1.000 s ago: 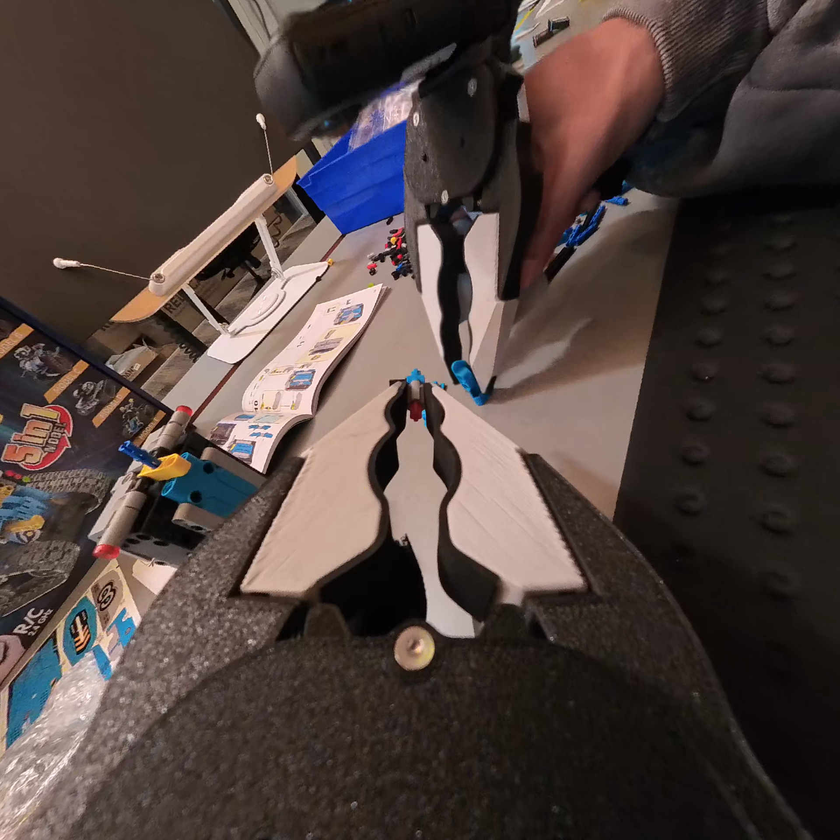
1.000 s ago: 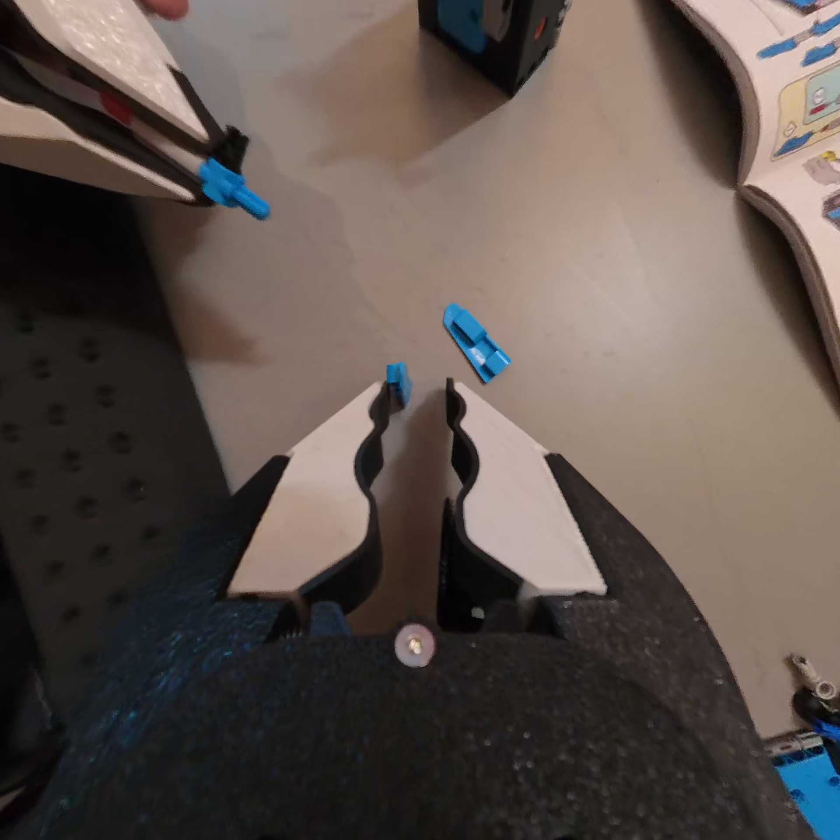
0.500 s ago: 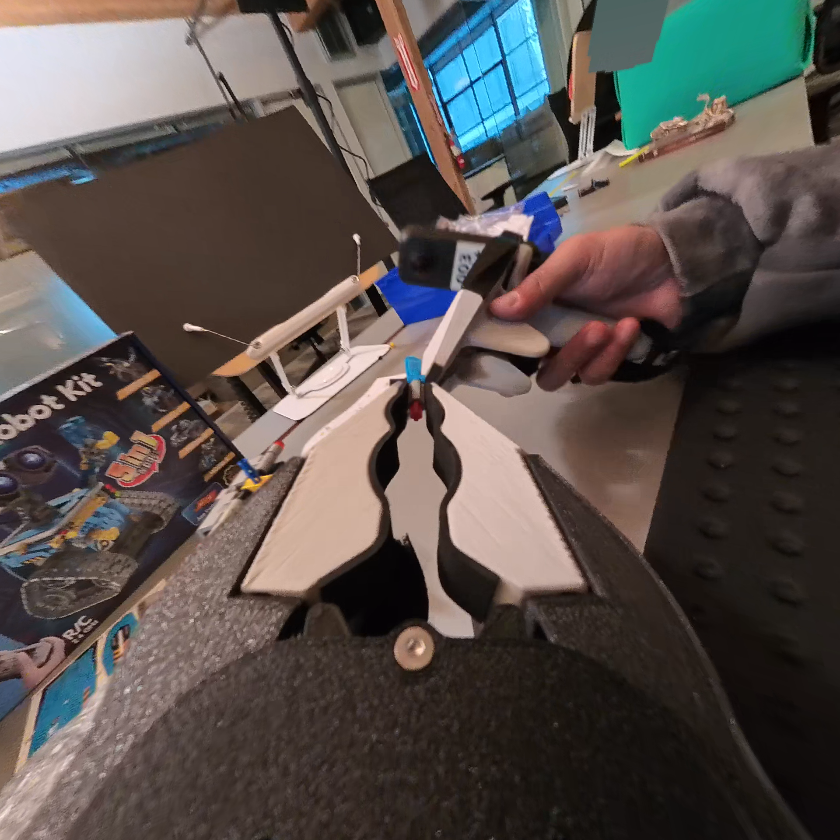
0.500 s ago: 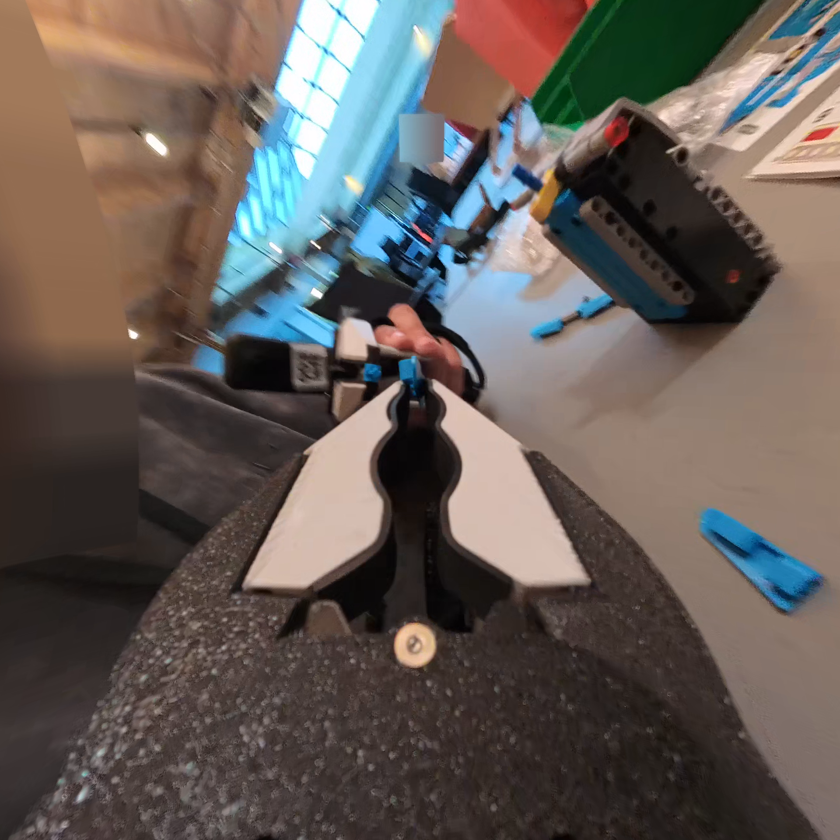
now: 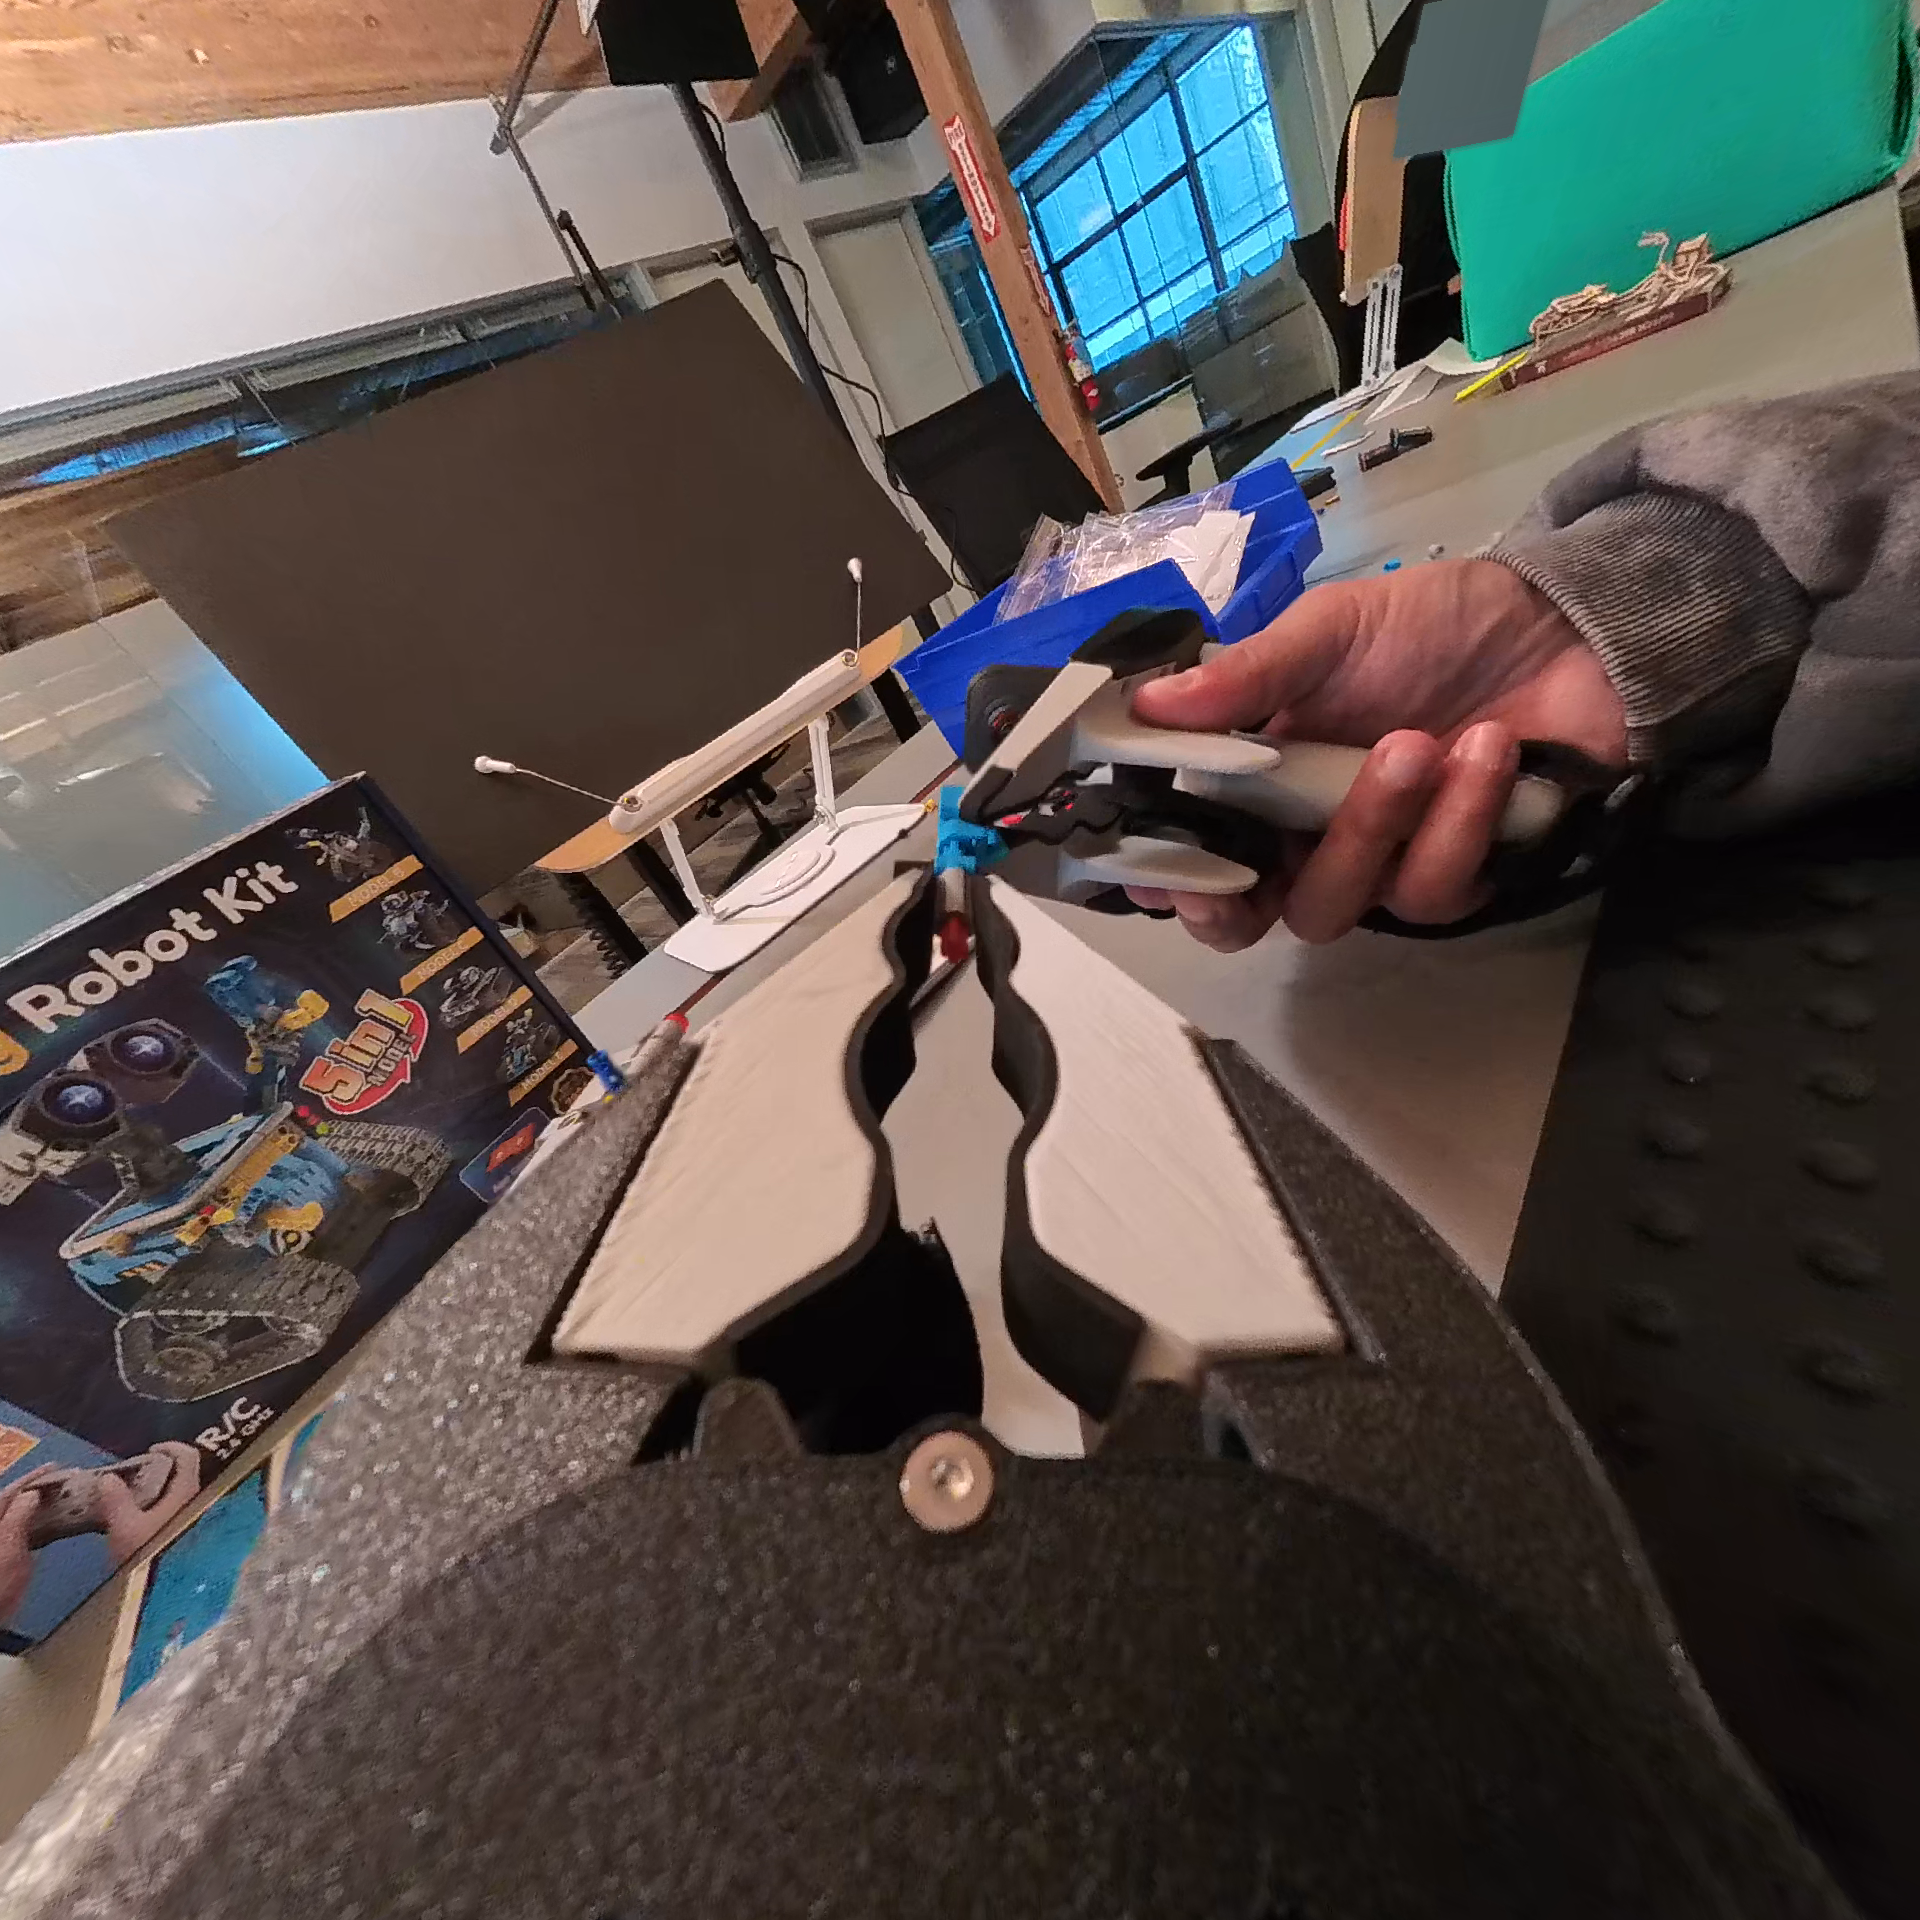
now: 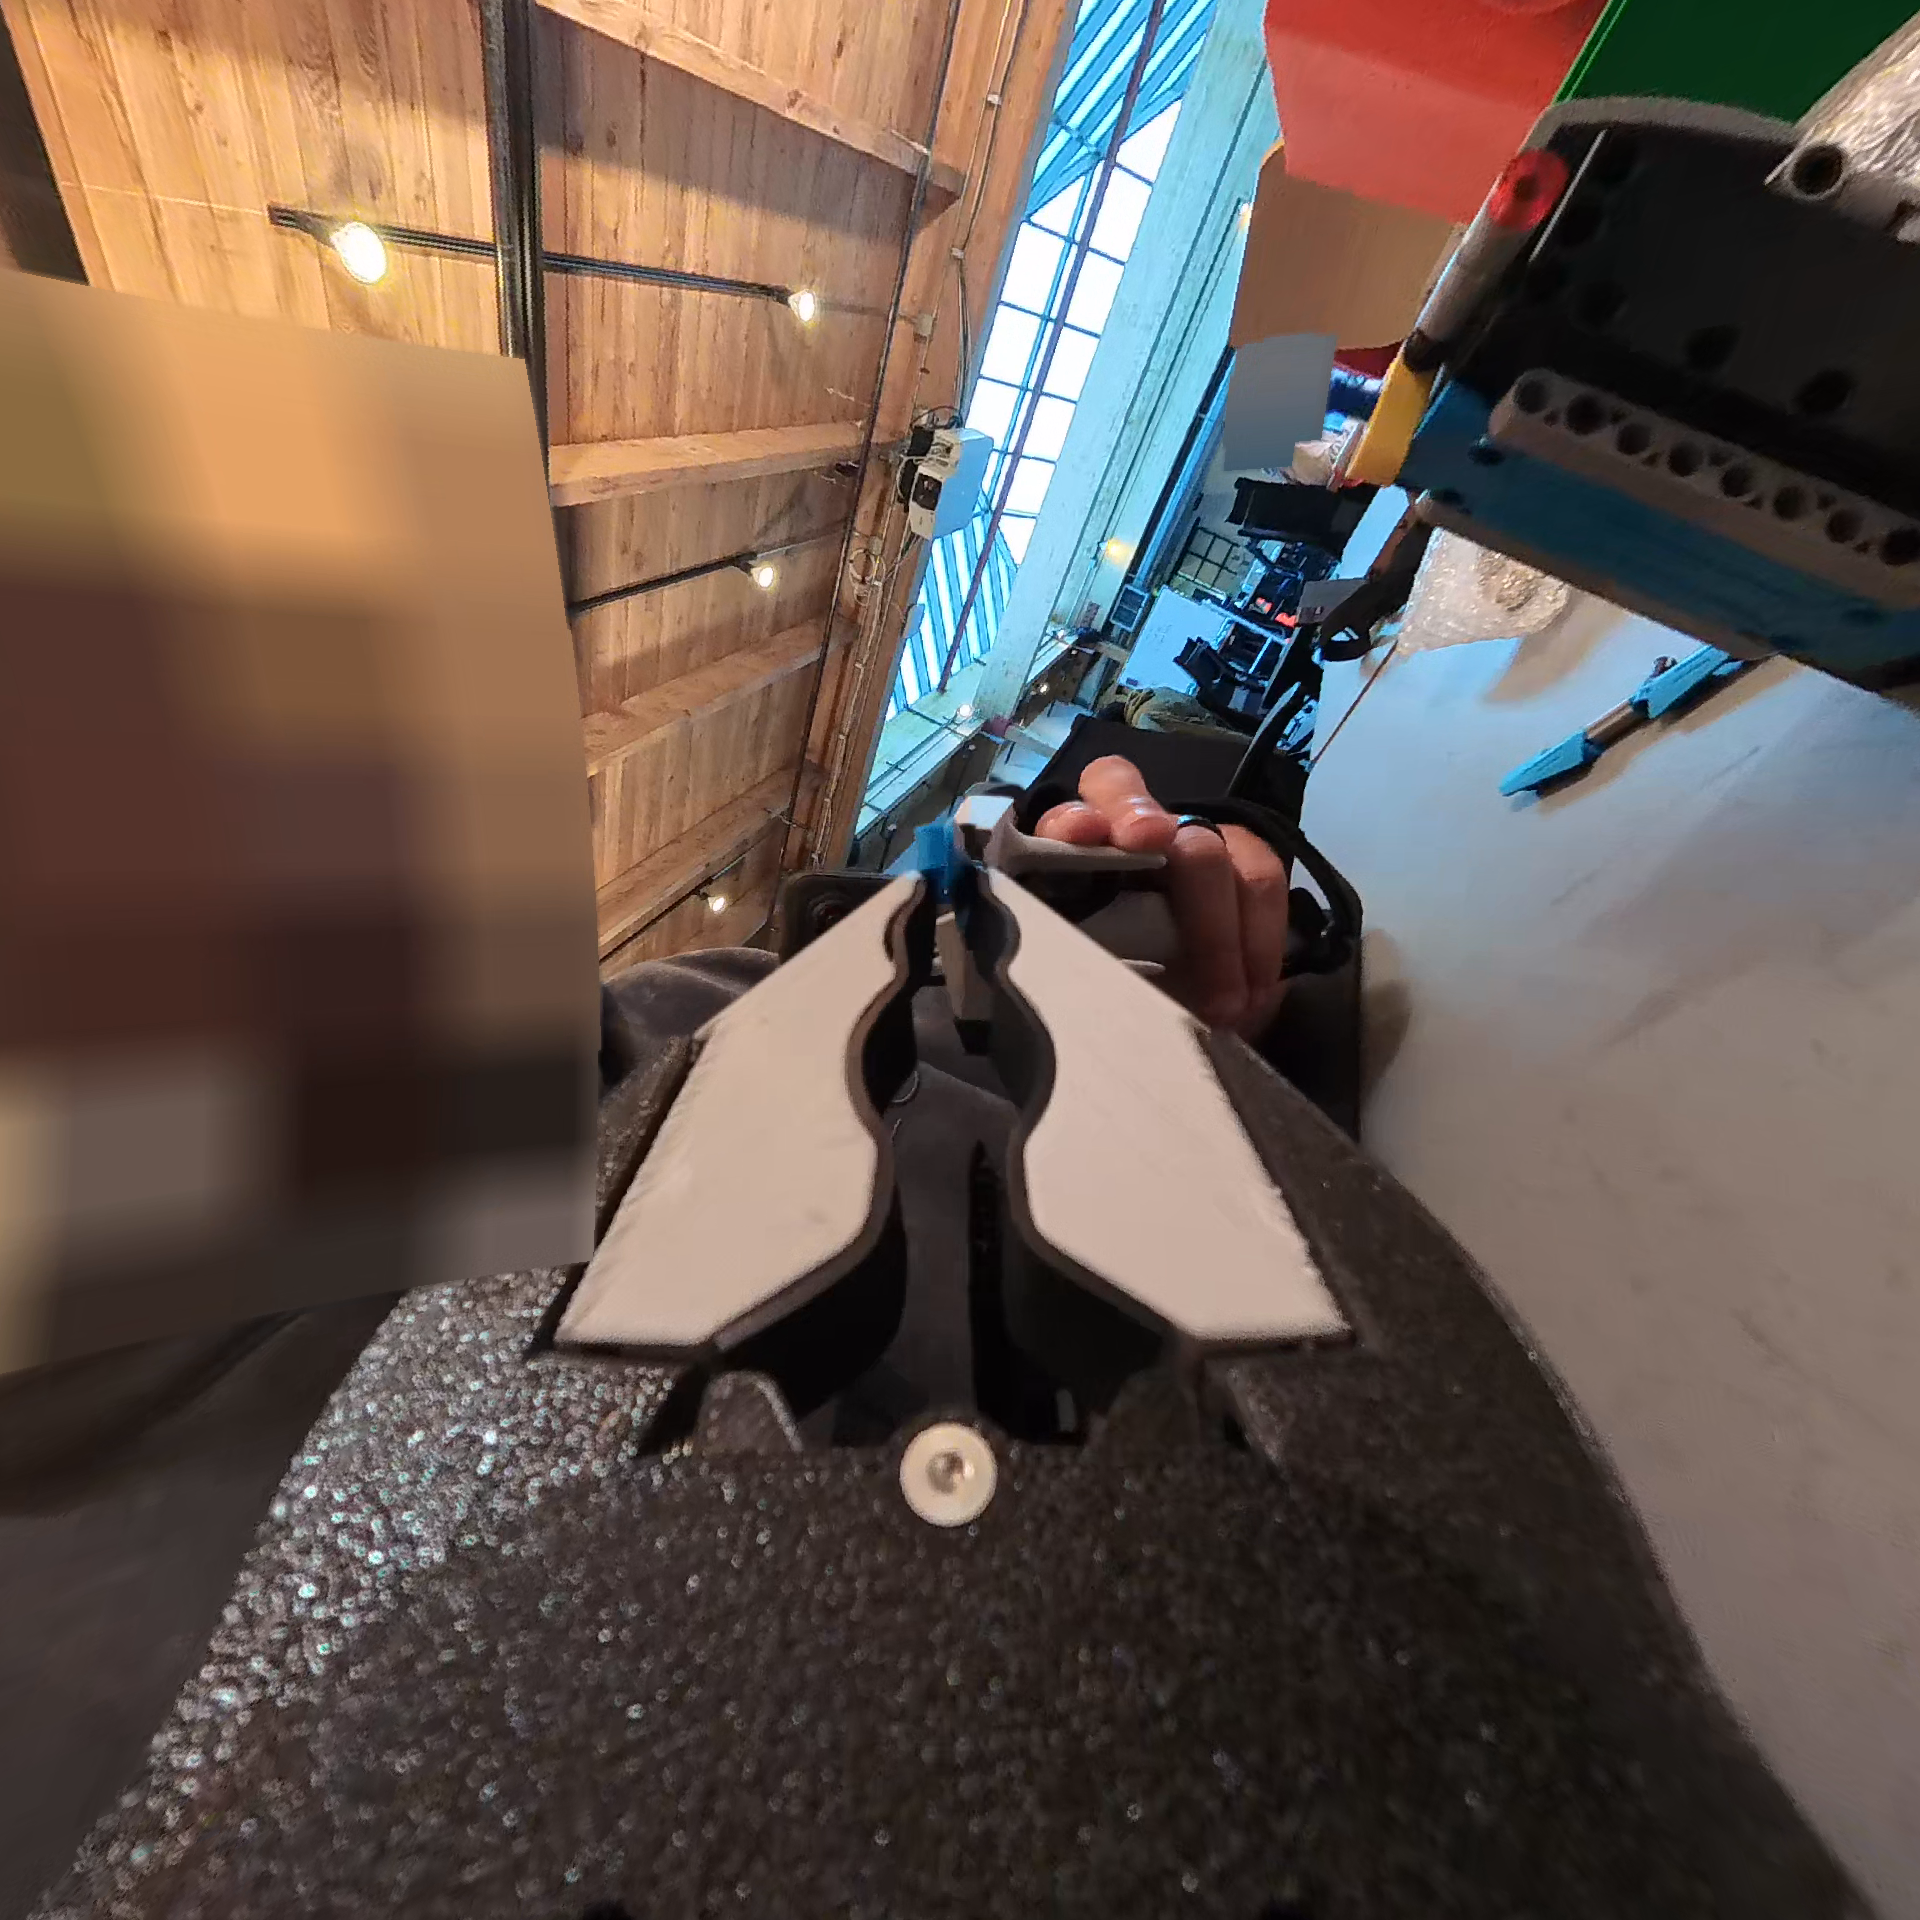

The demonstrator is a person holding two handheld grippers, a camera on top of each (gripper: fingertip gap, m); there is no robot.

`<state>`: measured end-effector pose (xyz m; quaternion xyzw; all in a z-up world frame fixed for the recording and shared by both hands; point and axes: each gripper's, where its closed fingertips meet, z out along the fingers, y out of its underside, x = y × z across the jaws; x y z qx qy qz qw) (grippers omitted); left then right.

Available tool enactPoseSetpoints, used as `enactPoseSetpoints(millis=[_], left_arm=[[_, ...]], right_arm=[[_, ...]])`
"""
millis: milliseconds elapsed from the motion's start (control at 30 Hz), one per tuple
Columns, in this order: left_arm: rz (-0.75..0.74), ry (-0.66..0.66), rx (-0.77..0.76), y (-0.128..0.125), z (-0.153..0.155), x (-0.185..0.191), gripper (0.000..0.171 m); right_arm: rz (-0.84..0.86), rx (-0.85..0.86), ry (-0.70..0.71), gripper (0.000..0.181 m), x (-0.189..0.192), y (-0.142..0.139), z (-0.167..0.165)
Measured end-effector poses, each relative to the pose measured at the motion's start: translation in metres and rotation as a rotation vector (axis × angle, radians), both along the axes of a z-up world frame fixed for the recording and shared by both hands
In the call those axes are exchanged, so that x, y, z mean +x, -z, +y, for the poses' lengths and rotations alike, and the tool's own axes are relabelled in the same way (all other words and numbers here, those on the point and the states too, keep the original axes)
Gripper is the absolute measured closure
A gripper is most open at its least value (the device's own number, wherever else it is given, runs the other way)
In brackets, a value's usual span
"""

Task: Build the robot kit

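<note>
Left gripper (image 5: 954,902): fingers pinched on a small peg with a red end (image 5: 948,932), gripped right at the tips. Raised above the grey surface (image 5: 1382,1049), pointing toward the far side.

Right gripper (image 5: 987,821): seen in left wrist view just beyond the left tips, held sideways by a hand (image 5: 1392,727) in a grey sleeve (image 5: 1704,561). Fingers clamped on a small blue piece (image 5: 961,840). Blue piece touching or nearly touching the far end of the peg; exact contact cannot be told.

Right wrist view: same gripper (image 6: 951,885) with tips closed on the blue piece (image 6: 943,857); opposite gripper and the hand (image 6: 1195,883) holding it directly ahead, tip to tip.

Around, left wrist view: printed toy box (image 5: 229,1122) standing at left; white stand with thin wire antennas (image 5: 748,758) farther back; blue bin (image 5: 1122,623) holding clear plastic bags, far, behind the right gripper; large dark panel (image 5: 520,644) behind the stand. Dark studded mat (image 5: 1745,1247) along the right edge of the surface.

Around, right wrist view: black and blue block assembly with rows of holes (image 6: 1704,416) at upper right, a red-tipped rod along its top; loose blue-ended pin (image 6: 1621,717) lying on the surface near it.
</note>
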<state>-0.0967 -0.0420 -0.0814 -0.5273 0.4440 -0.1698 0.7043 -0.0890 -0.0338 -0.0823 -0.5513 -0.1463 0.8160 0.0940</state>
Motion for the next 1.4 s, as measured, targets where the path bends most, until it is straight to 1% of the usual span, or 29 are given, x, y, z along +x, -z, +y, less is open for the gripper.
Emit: enactPoseSetpoints(millis=[33, 167, 333, 467, 567, 667, 767, 833, 933, 1067, 1133, 1200, 1233, 1300, 1400], left_arm=[[0.002, 0.005, 0.009, 0.000, -0.002, 0.001, 0.165], [0.025, 0.014, 0.007, 0.004, -0.004, 0.003, 0.165], [-0.008, 0.010, -0.021, 0.001, -0.003, 0.003, 0.165], [-0.020, 0.023, -0.067, 0.004, -0.002, 0.002, 0.166], [-0.018, 0.026, -0.064, 0.004, -0.003, 0.003, 0.165], [-0.038, 0.048, -0.126, 0.007, -0.002, 0.004, 0.166], [-0.062, 0.089, -0.176, 0.008, -0.004, 0.006, 0.166], [-0.062, 0.072, -0.166, 0.007, -0.002, 0.004, 0.166], [-0.069, 0.077, -0.175, 0.007, -0.002, 0.004, 0.166], [-0.039, 0.054, -0.130, 0.007, -0.001, 0.004, 0.166], [-0.056, 0.089, -0.137, 0.005, -0.002, 0.006, 0.166], [-0.061, 0.107, -0.147, 0.005, -0.004, 0.006, 0.165], [-0.058, 0.114, -0.141, 0.005, -0.005, 0.006, 0.165], [-0.052, 0.122, -0.124, 0.004, -0.008, 0.008, 0.165], [-0.032, 0.118, -0.108, 0.006, -0.009, 0.008, 0.165]], right_arm=[[0.004, -0.003, -0.016, 0.175, 0.001, -0.001, -0.002], [-0.015, -0.006, -0.048, 0.175, 0.003, 0.004, -0.005], [-0.010, 0.021, -0.031, 0.175, 0.002, 0.001, -0.004], [-0.054, 0.077, -0.002, 0.175, 0.002, 0.004, -0.004], [-0.065, 0.097, -0.007, 0.175, 0.003, 0.004, -0.006], [-0.094, 0.112, 0.008, 0.175, 0.003, 0.008, -0.004], [-0.095, 0.110, -0.026, 0.175, 0.003, 0.009, -0.009], [-0.072, 0.072, -0.017, 0.175, 0.001, 0.008, -0.007], [-0.082, 0.093, -0.008, 0.175, 0.001, 0.008, -0.007], [-0.090, 0.098, -0.004, 0.175, 0.002, 0.008, -0.004], [-0.095, 0.134, -0.015, 0.174, 0.004, 0.005, -0.006], [-0.078, 0.155, -0.032, 0.162, 0.006, 0.000, -0.009], [-0.065, 0.154, -0.042, 0.161, 0.006, -0.001, -0.011], [-0.065, 0.141, -0.057, 0.171, 0.006, 0.001, -0.013], [-0.072, 0.132, -0.059, 0.171, 0.004, 0.003, -0.012]])
